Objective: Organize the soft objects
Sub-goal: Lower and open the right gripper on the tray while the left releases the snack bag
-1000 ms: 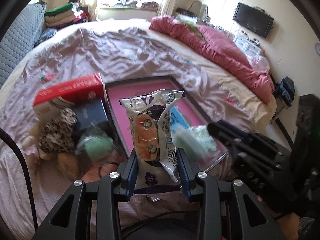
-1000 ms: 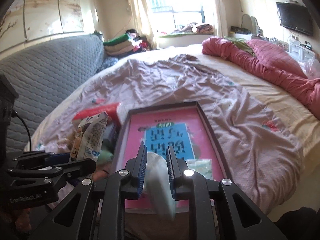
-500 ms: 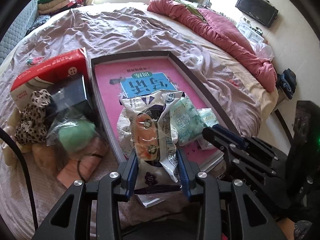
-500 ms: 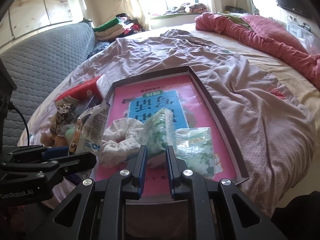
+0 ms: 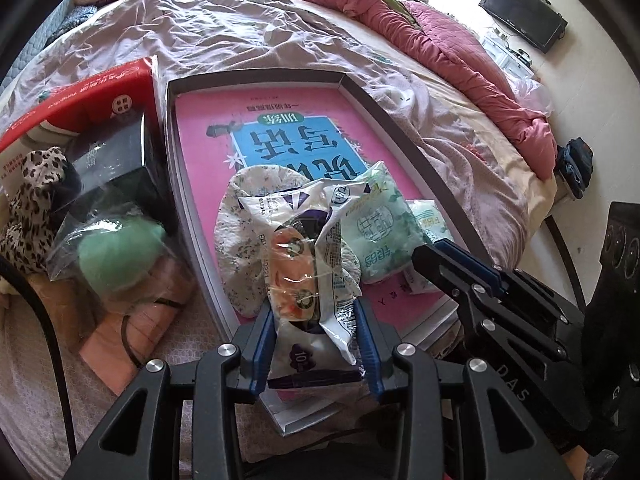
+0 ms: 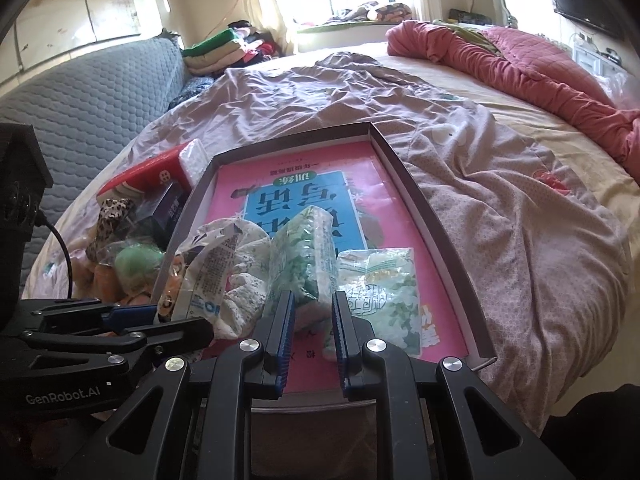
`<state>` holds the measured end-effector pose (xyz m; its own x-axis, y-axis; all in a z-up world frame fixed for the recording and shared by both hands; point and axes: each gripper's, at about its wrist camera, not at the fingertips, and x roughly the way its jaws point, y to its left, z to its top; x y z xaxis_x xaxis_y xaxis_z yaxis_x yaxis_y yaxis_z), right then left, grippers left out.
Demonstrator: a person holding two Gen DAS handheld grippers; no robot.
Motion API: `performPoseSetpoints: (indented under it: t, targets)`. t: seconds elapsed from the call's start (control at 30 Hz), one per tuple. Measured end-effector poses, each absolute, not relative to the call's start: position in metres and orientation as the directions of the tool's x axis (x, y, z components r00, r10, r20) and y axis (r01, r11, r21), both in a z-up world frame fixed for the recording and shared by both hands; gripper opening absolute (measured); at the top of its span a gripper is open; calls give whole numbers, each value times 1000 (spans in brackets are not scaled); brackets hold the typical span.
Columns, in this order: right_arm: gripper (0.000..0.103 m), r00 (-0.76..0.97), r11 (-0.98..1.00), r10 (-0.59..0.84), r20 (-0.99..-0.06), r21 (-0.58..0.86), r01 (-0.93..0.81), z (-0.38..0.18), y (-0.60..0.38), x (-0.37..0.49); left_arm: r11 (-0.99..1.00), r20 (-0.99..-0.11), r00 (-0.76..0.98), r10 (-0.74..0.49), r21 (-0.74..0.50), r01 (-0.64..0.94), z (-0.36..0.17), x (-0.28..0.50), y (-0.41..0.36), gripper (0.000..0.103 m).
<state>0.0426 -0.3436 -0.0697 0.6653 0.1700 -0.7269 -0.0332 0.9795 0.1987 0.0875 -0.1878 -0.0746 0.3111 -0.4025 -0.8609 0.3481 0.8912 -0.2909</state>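
Observation:
My left gripper (image 5: 316, 316) is shut on a white snack packet (image 5: 308, 264) with orange pieces inside and holds it over the near end of a shallow grey tray (image 5: 400, 132) lined with a pink book. My right gripper (image 6: 313, 307) is shut on a green tissue pack (image 6: 304, 256), which stands on the tray floor. In the tray lie a white floral scrunchie (image 5: 244, 220) and another pale green tissue pack (image 6: 380, 292). The right gripper's black body shows in the left wrist view (image 5: 500, 300); the left gripper shows in the right wrist view (image 6: 120, 328).
Left of the tray on the bed lie a red box (image 5: 76, 96), a black box (image 5: 116, 160), a leopard-print plush (image 5: 28, 200) and a bagged green soft item (image 5: 120, 248). A red quilt (image 5: 440, 44) lies far right. A grey sofa (image 6: 80, 92) stands at left.
Both grippers have tilted down and come lower over the tray. The green tissue pack in my right gripper has come down onto the tray floor beside the scrunchie.

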Motion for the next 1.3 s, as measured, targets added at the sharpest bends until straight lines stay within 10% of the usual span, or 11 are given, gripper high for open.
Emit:
performPoseSetpoints:
  t: [1.3]
  targets:
    - [44,667,981,144,-731,192,-2,-65,-343,41,898,-847,367,-383,-249,363,-54,76,-180,62]
